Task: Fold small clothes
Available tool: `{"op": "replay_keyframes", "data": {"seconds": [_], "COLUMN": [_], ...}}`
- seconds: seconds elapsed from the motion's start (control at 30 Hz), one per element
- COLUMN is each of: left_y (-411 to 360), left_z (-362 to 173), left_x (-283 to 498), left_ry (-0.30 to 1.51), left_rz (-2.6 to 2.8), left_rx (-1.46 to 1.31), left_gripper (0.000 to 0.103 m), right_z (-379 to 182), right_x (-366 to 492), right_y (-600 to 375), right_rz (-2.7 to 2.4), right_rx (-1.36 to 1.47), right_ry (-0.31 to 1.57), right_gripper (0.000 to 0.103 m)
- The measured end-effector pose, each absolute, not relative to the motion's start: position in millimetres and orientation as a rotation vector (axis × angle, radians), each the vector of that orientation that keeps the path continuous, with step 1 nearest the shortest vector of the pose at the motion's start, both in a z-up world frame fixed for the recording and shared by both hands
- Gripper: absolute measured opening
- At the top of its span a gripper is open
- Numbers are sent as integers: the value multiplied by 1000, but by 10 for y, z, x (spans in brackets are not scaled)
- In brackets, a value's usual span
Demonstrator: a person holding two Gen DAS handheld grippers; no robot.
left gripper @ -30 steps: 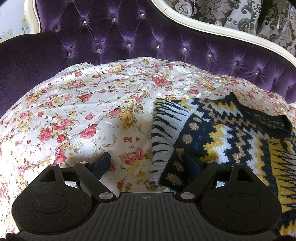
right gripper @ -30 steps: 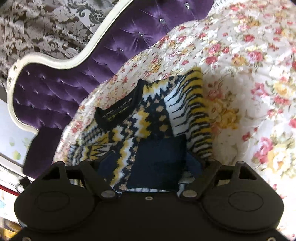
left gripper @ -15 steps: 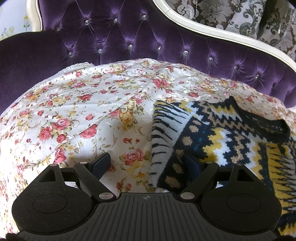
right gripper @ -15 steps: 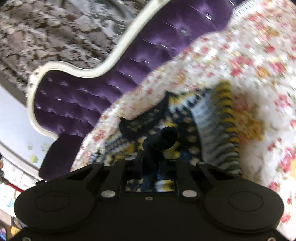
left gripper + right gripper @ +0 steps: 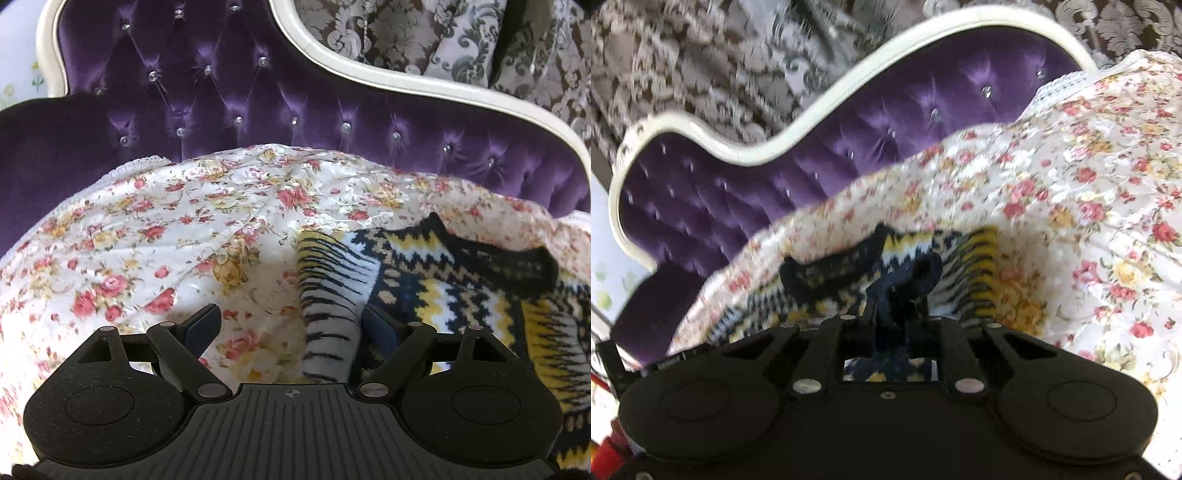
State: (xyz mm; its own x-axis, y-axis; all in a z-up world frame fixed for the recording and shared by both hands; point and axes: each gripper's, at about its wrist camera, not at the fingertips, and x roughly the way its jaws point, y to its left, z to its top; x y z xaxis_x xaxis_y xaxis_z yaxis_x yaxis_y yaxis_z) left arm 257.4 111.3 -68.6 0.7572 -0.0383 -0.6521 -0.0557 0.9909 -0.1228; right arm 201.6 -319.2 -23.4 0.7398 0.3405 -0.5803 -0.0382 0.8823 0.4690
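- The left claw [image 5: 291, 326] stands wide apart, low over the floral bedspread [image 5: 155, 236]; its right finger [image 5: 384, 328] sits against the striped sleeve edge of the knitted sweater [image 5: 454, 291], its left finger [image 5: 203, 323] over bare bedspread.
- The right claw [image 5: 892, 306] is pinched together on a bunched fold of dark navy knit from the sweater [image 5: 964, 266], the fabric rising in a rumpled peak above the fingertips.
- The sweater lies on the bedspread in front of the headboard [image 5: 258, 103]. In the left wrist view it fills the right side, its dark ribbed collar [image 5: 509, 258] pointing toward the headboard and its body running back toward the camera, so its long axis goes roughly from headboard to near edge.
- The knit is thick and fuzzy, patterned in zigzag bands of yellow, white, navy and tan; the sleeve [image 5: 328, 291] carries thin black stripes on white and yellow.
- The bedspread is glossy and crinkled, white with pink and yellow roses, with a lace-like trim at its far edge.
- The headboard is deep-tufted purple velvet with crystal-like buttons, framed by a curved cream rim [image 5: 406, 81].
- Behind it hangs a damask-patterned curtain [image 5: 424, 33] in brown and silver-grey.
- The right wrist view is motion-blurred, so fine detail there is unclear.
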Motion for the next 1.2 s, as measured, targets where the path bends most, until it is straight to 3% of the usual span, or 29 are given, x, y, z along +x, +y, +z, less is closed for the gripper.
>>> {"op": "replay_keyframes", "data": {"seconds": [0.23, 0.43, 0.8, 0.87, 0.9, 0.97, 1.0, 1.2], "left_y": [993, 1087, 1196, 1199, 1198, 1200, 1203, 1187], "left_z": [-531, -837, -908, -905, -904, -892, -875, -655], "left_x": [2552, 2648, 2590, 2592, 2595, 2574, 2552, 2257], "left_ry": [672, 808, 810, 809, 807, 802, 800, 765], "left_rz": [-15, 69, 66, 65, 66, 63, 58, 15], "left_rx": [-64, -56, -133, -132, -134, -141, -145, -131], "left_gripper": [84, 86, 92, 92, 93, 93, 93, 96], "right_z": [-236, -294, -408, -398, -392, -374, -361, -207], "right_x": [2010, 2009, 2039, 2013, 2008, 2002, 1995, 1942], "right_y": [-3179, -3189, -2843, -2819, -2817, -2825, -2836, -3137], "right_rz": [228, 189, 96, 85, 78, 43, 19, -13], "right_rx": [452, 420, 18, -26, -39, -65, -84, 74], "right_ry": [715, 768, 882, 874, 868, 858, 850, 761], "right_gripper": [24, 25, 27, 33, 41, 67, 87, 100]}}
